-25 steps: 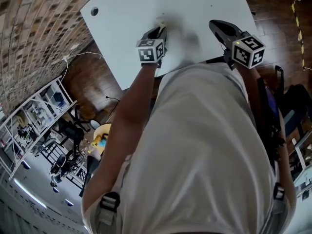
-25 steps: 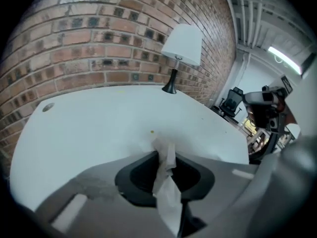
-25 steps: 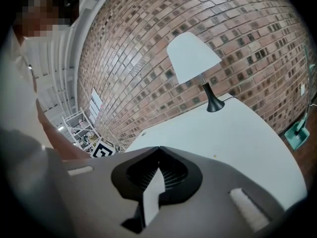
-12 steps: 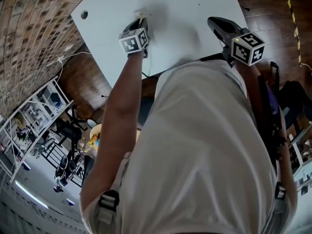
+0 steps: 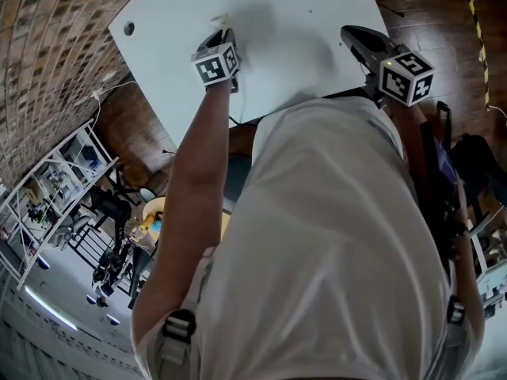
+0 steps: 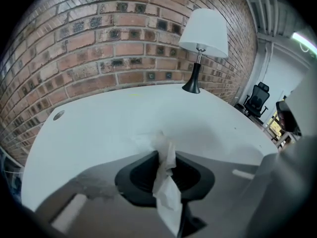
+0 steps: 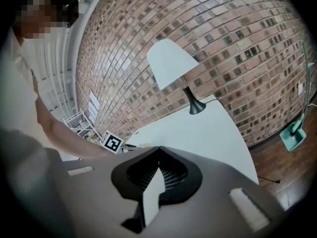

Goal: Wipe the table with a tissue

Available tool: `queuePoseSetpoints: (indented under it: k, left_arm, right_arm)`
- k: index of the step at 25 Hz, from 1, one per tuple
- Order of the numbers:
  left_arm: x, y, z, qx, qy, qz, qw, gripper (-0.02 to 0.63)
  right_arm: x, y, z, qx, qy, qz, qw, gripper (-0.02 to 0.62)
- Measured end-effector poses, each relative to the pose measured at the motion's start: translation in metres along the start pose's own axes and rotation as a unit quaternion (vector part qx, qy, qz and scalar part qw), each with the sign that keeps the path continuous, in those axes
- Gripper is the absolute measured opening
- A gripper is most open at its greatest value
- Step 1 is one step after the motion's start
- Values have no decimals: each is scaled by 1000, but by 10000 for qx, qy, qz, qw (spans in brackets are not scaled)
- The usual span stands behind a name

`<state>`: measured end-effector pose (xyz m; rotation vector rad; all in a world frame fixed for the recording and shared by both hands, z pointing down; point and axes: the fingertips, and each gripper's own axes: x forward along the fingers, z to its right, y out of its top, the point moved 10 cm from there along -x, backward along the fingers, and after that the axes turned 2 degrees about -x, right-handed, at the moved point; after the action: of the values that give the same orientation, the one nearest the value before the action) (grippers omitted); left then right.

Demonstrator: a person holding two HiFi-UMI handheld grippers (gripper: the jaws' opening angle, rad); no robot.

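Observation:
My left gripper (image 5: pixel 223 36) is shut on a crumpled white tissue (image 5: pixel 224 21) and presses it against the white table (image 5: pixel 301 6), left of the table's middle. In the left gripper view the tissue (image 6: pixel 164 168) is pinched between the dark jaws of the left gripper (image 6: pixel 162 155), and its front end lies spread on the table (image 6: pixel 109 128). My right gripper (image 5: pixel 358 38) hangs above the table's near right edge. Its jaws are shut in the right gripper view (image 7: pixel 158 150), with nothing between them.
A black lamp with a white shade (image 6: pixel 202 33) stands at the table's far end by the brick wall (image 6: pixel 99 38). A round cable hole (image 5: pixel 127 28) is near the table's left corner. Wooden floor (image 5: pixel 444 22) lies to the right, an office chair (image 6: pixel 257 99) beyond.
The left gripper has slid the tissue across the table, away from me and a little leftward. The right gripper has drifted slightly toward the table's right edge, still shut.

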<state>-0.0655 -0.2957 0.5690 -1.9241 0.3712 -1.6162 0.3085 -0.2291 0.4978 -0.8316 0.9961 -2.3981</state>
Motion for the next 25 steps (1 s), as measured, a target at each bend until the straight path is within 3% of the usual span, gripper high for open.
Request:
queuePoseSetpoints:
  k: [5,15,21,25]
  left_arm:
    - [3,-1,14,-116,2,4,9999,69]
    - [2,-25,84,195,-604,41,9980,69]
    - [-12,-39,98,835,-943,-497,9908,69]
    - [-27,-48,95,514,-1554,-802,9832,69]
  right_arm:
    - [0,3,10,-1,103,-33,9999,8]
    - [-5,5,11,-69,200,-124,9997,8]
    - [2,2,-14,-185,218,-110,9995,8]
    - [6,0,-38,-321,47,54,9995,8]
